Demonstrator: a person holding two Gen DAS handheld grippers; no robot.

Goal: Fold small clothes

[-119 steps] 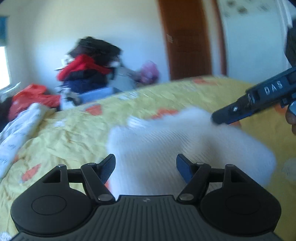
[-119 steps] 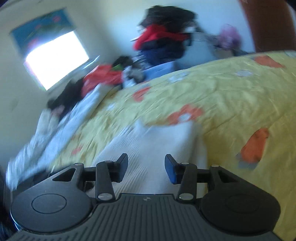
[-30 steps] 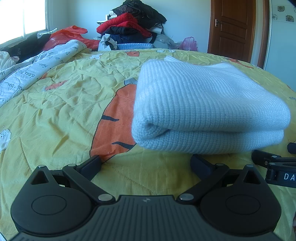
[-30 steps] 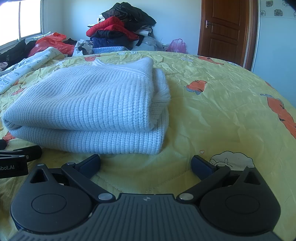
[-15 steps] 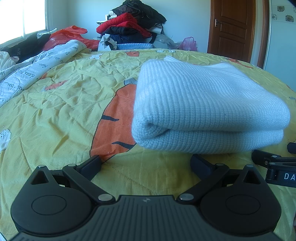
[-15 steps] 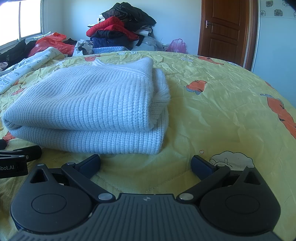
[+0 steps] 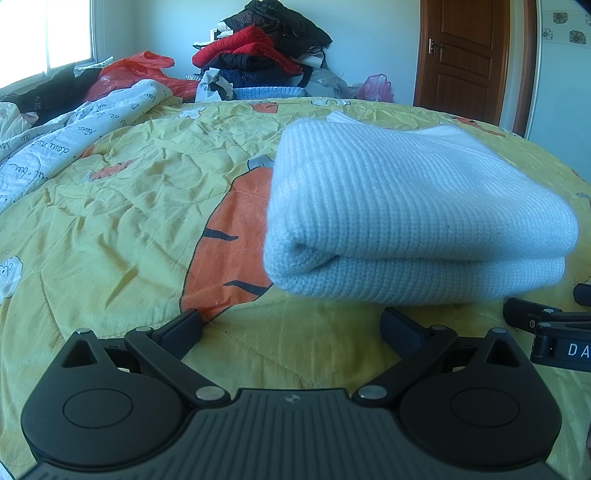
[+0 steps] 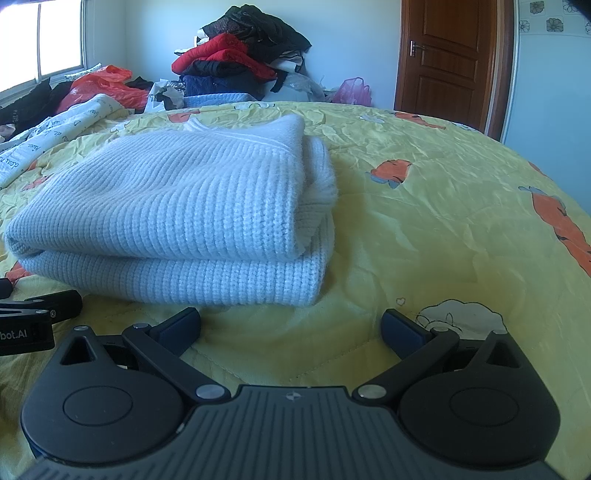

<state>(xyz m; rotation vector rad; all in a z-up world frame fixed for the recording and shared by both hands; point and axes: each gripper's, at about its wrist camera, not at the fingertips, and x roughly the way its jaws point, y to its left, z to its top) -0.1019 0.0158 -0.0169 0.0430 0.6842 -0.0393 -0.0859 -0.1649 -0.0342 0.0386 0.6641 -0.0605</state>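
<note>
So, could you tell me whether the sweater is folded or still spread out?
Folded. The sweater lies on the bedspread as a compact stack of two thick layers, rounded fold facing the camera, and neither tongs touch it.

Daylight floods in from the window (image 7: 70,33) at left (blown out to white); frames are sharp, edges bowed by the fisheye lens.
</note>
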